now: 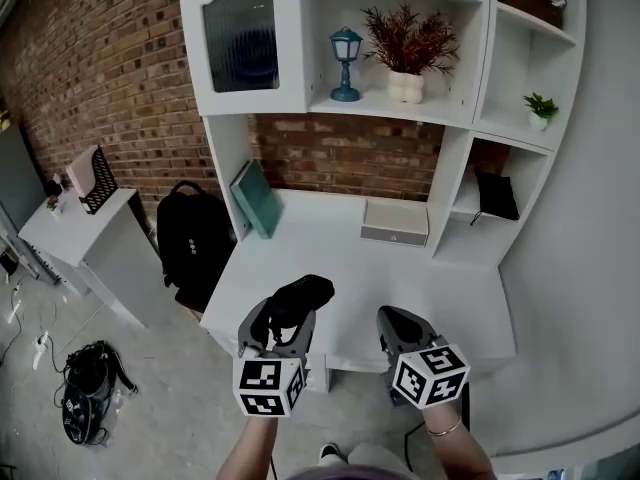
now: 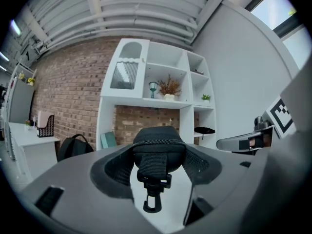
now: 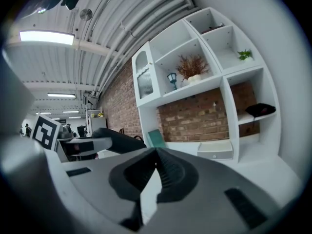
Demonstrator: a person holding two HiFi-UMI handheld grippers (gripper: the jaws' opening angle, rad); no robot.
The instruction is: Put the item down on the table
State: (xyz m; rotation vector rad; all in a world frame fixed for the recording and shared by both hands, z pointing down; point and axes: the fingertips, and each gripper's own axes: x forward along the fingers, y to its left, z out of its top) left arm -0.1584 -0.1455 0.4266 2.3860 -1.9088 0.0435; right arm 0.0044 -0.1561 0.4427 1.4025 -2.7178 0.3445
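Note:
A black zippered pouch [image 1: 300,296] with a strap and clip hangs over the front edge of the white desk [image 1: 330,253]. My left gripper [image 1: 288,318] is shut on it. In the left gripper view the pouch [image 2: 158,147] fills the space between the jaws, its clip dangling below. My right gripper [image 1: 402,320] hovers beside it to the right, above the desk's front edge. In the right gripper view its jaws [image 3: 156,152] meet at the tips with nothing between them. The left gripper and the pouch [image 3: 105,139] show at the left of that view.
On the desk, a teal book [image 1: 255,198] leans against the left upright and a small white drawer box [image 1: 395,221] sits at the back. A black backpack [image 1: 190,233] stands on the floor to the left. The shelves above hold a blue lamp [image 1: 346,63] and a potted plant [image 1: 408,53].

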